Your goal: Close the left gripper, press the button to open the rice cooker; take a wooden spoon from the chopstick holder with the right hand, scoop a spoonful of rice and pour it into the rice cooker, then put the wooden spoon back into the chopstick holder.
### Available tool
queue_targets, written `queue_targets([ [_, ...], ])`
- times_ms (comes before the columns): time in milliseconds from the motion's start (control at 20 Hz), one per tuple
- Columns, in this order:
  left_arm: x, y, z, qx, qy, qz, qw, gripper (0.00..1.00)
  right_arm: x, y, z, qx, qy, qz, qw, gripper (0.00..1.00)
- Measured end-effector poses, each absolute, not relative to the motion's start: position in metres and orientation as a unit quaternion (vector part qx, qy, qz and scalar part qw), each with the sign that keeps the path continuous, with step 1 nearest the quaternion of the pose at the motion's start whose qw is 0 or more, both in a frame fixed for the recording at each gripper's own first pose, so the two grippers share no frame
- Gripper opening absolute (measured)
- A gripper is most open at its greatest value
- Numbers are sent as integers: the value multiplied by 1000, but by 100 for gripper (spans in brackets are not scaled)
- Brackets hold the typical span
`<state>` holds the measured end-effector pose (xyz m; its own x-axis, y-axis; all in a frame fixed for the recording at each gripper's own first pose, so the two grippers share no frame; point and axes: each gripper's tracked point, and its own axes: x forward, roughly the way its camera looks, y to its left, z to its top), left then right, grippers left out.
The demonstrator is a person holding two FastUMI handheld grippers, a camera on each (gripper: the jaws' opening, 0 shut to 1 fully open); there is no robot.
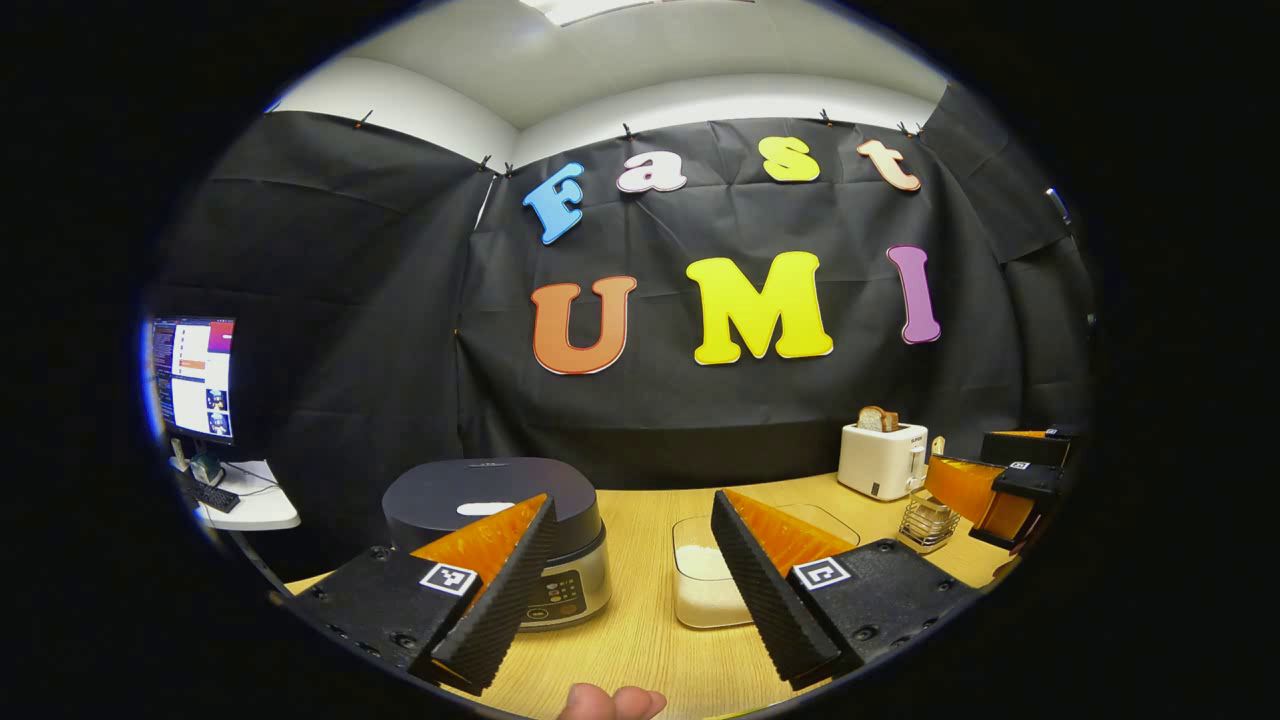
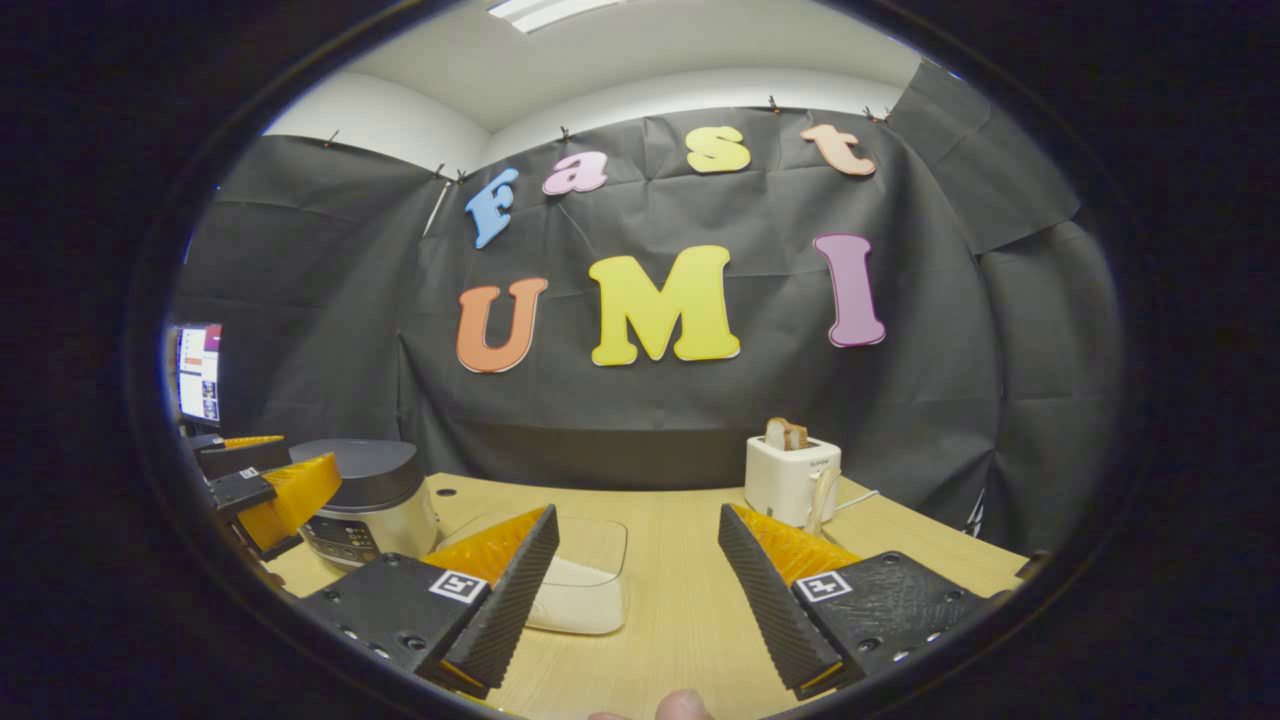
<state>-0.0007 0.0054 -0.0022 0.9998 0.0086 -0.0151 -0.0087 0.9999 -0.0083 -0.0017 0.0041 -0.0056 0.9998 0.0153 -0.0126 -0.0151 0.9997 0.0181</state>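
Observation:
The rice cooker (image 1: 490, 520), with a dark lid that is down and a silver control panel, sits on the wooden table (image 1: 640, 640) behind my left finger. My left gripper (image 1: 632, 505) is open and holds nothing. A clear glass dish of white rice (image 1: 705, 585) lies between its fingers, farther off. The wire chopstick holder (image 1: 925, 520) stands right of the dish, with a pale wooden handle (image 2: 822, 502) rising beside the toaster. My right gripper (image 2: 637, 510) is open and empty above the table, with the rice dish (image 2: 585, 585) ahead to its left and the cooker (image 2: 365, 495) far left.
A white toaster (image 1: 882, 458) with a bread slice stands at the back right. A monitor (image 1: 192, 378) and keyboard sit on a small white side table (image 1: 255, 508) to the left. The right gripper (image 1: 1000, 470) shows at the right edge, and the left gripper (image 2: 268, 478) beside the cooker.

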Motion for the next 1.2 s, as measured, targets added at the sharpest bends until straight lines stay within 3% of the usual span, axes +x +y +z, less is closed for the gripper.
queue_targets([
  [650, 2, 34, 1, 14, 12, 36, 999, 100, 13, -5, -8, 4, 2, 33, 999, 96],
  [750, 10, 43, -1, 9, 35, 30, 999, 96, 16, 0, -14, 12, 11, 57, 998, 96],
  [1050, 38, 90, -28, -40, 138, 36, 989, 68, 19, -21, -30, 34, 21, 88, 995, 96],
  [1200, 49, 87, -42, -86, 197, 18, 976, 45, 20, -33, -33, 39, 22, 82, 996, 96],
])
